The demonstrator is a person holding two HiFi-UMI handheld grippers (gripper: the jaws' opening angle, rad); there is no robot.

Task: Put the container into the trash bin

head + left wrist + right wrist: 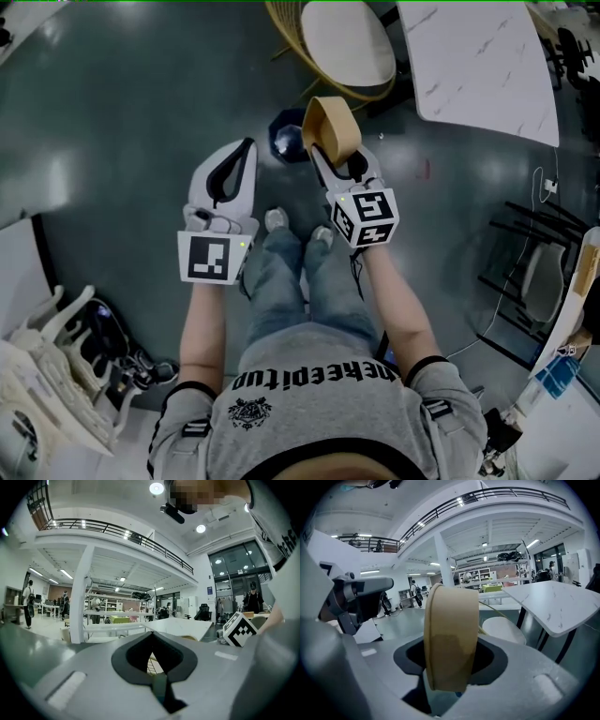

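Observation:
My right gripper [336, 161] is shut on a tan, shallow round container [330, 127], which stands on edge between the jaws. The right gripper view shows the container [451, 637] close up, clamped across its rim. On the floor just left of and below it sits a dark blue round bin [284, 136], partly hidden by the container. My left gripper [246, 150] is held level beside it, jaws shut and holding nothing. Its fingertips [151, 634] meet in the left gripper view.
A wicker chair with a pale seat [345, 42] stands beyond the bin. A white marble-top table [478, 66] is at the upper right. Black metal frames [534, 272] lie at the right, and white moulded items [47, 375] at the lower left. The person's feet [298, 225] are below the bin.

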